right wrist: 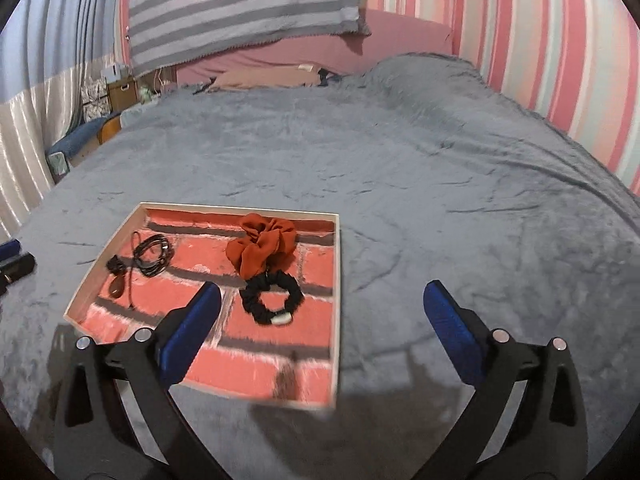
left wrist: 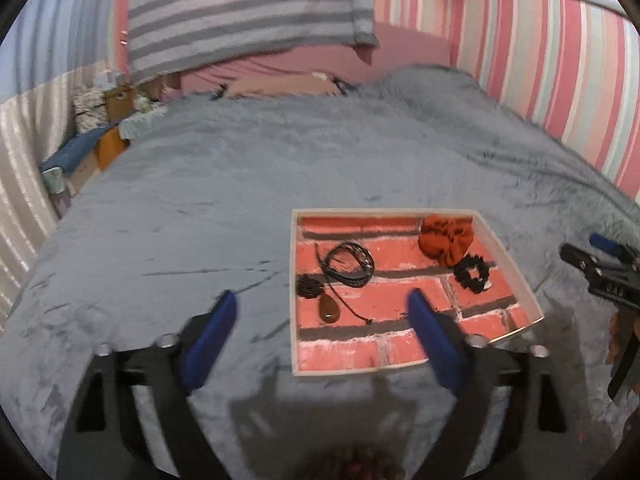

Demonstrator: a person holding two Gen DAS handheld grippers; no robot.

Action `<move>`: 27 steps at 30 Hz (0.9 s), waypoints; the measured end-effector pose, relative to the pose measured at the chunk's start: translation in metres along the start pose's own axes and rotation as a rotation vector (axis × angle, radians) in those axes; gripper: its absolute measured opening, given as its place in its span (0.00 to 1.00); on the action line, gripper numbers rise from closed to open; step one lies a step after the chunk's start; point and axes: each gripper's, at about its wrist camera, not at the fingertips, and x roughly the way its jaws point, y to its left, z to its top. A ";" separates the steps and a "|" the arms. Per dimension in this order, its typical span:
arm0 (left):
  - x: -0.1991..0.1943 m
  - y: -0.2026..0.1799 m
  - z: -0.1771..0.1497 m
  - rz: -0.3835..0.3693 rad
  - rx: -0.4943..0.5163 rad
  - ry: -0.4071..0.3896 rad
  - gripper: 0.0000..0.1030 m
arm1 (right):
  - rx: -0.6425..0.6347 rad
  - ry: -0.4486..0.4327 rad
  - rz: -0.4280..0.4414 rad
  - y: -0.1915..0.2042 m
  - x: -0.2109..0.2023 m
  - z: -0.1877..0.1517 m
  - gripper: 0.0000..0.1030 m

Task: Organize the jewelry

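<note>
Left wrist view: a shallow tray (left wrist: 516, 268) with a pale rim and a red brick-pattern floor is seen lying on a bed covered by a grey plush blanket (left wrist: 200, 200). Inside the tray, a coiled black cord necklace (left wrist: 349, 266) is found toward the left, with a brown teardrop pendant (left wrist: 329, 309) just below it and a small dark beaded piece (left wrist: 309, 286) at the left wall. An orange scrunchie (left wrist: 444, 240) is lodged in the far right corner, and a black scrunchie (left wrist: 474, 274) lies just beside it, nearer the camera. The left claw (left wrist: 322, 308) is held above the tray's near left part with its blue pads spread wide apart and nothing between them. The right claw (left wrist: 588, 256) is glimpsed at the right edge, off the tray; its spread cannot be told from here. Right wrist view: the same tray (right wrist: 336, 280) is seen at the left. The right claw (right wrist: 324, 300) is held with its blue pads wide apart and nothing gripped, one pad over the tray floor near the black scrunchie (right wrist: 272, 298), the other over the blanket (right wrist: 440, 180). A striped cloth (right wrist: 240, 4) is hung at the headboard.
</note>
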 end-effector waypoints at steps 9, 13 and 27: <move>-0.107 0.027 -0.046 0.026 -0.082 -0.080 0.86 | -0.041 -0.086 -0.027 -0.010 -0.094 -0.056 0.96; -0.129 0.037 -0.074 0.003 -0.130 -0.074 0.86 | -0.041 -0.110 -0.042 -0.011 -0.121 -0.094 0.96; -0.115 0.028 -0.153 0.057 -0.104 0.030 0.93 | -0.028 -0.031 -0.053 -0.014 -0.136 -0.197 0.96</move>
